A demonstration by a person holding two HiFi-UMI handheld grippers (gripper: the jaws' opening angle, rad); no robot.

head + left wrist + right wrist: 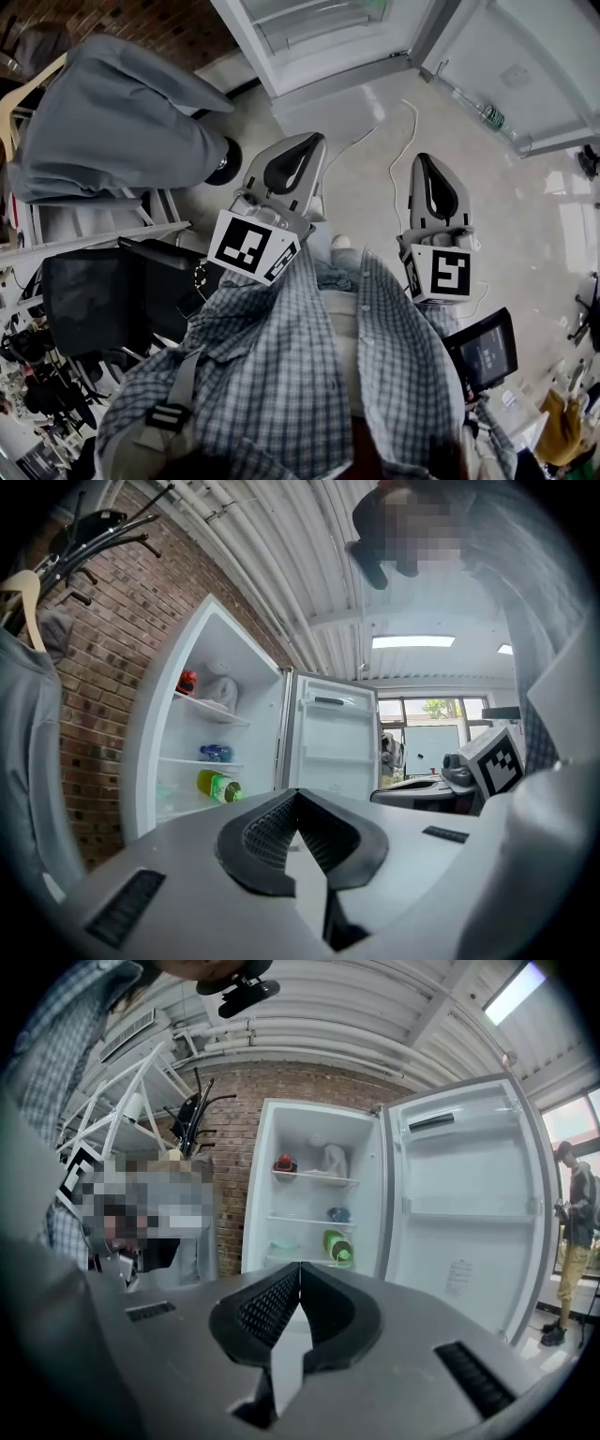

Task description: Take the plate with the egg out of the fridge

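Jaws together, left gripper [296, 795], right gripper [300, 1267]; fridge [305, 1143] open.

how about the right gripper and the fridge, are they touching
Apart. The right gripper view shows the open fridge standing well beyond the tips of the shut right gripper, with nothing between them.

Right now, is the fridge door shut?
No, the fridge door stands swung wide open, showing the shelves inside.
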